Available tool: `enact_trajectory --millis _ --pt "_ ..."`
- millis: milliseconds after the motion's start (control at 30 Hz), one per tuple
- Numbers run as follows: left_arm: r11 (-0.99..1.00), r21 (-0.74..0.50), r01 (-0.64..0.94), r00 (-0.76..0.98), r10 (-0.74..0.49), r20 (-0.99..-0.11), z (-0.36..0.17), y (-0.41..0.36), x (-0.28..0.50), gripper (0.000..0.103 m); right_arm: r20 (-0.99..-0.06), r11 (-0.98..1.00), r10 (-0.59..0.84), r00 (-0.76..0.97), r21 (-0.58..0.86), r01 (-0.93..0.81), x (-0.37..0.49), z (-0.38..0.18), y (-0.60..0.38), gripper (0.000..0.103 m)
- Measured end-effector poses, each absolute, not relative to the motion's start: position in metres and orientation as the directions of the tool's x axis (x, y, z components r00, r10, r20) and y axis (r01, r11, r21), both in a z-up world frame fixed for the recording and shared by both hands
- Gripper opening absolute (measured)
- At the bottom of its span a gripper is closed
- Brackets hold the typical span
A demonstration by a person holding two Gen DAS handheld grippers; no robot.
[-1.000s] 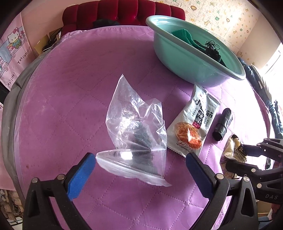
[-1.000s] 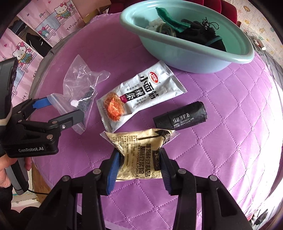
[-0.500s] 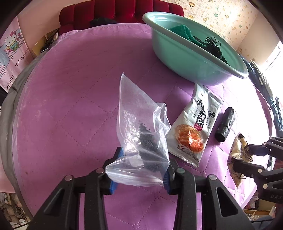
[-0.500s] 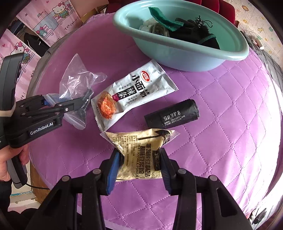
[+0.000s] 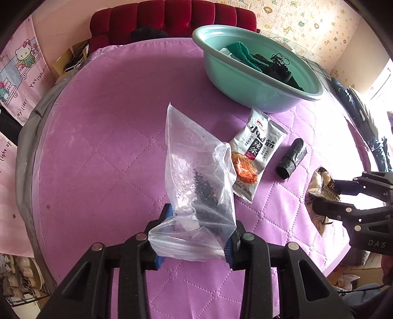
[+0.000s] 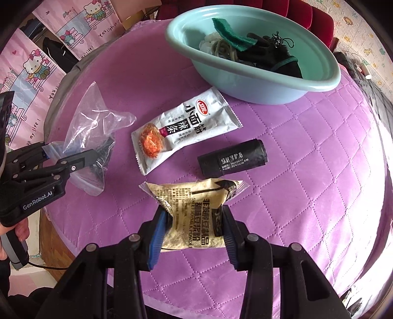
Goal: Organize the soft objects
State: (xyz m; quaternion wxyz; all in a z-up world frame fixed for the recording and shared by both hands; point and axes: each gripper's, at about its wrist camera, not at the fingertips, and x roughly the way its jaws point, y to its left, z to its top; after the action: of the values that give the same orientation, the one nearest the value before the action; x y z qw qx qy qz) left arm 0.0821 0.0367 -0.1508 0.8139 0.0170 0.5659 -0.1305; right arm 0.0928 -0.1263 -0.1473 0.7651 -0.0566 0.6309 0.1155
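My left gripper (image 5: 196,235) is shut on a clear plastic bag (image 5: 196,181) with dark bits inside, held above the purple quilted table; it also shows in the right wrist view (image 6: 91,127). My right gripper (image 6: 194,225) is shut on a beige soy milk powder packet (image 6: 194,208), seen at the right edge of the left wrist view (image 5: 321,184). A white snack packet (image 6: 181,130) and a black roll (image 6: 233,157) lie on the table between the grippers and a teal basin (image 6: 260,83) that holds a green cloth (image 6: 228,34) and dark items.
The round table (image 5: 110,110) has a grey rim at the left. A red sofa (image 5: 172,22) stands behind it. Pink cartoon posters (image 6: 32,63) hang at the left. The left gripper's body (image 6: 36,181) sits at the table's left edge.
My left gripper closed on the plastic bag and lifted it upright. My right gripper kept its hold on the soy milk packet and moved slightly.
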Motion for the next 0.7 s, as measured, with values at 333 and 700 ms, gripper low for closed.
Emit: enact_trajectory --millis 333,700 --pt "0.958 -0.139 0.252 0.327 -0.22 -0.919 -0.126 0.024 0.057 0.04 -0.975 0.961 0.107 0.197 0.05 -0.273 0.08 -0.127 -0.136 0.046" --pt "0.946 -0.171 0.275 0.327 -0.259 -0.909 -0.104 -0.001 0.052 0.04 -0.968 0.962 0.113 0.225 0.05 -0.27 0.084 -0.123 -0.139 0.046"
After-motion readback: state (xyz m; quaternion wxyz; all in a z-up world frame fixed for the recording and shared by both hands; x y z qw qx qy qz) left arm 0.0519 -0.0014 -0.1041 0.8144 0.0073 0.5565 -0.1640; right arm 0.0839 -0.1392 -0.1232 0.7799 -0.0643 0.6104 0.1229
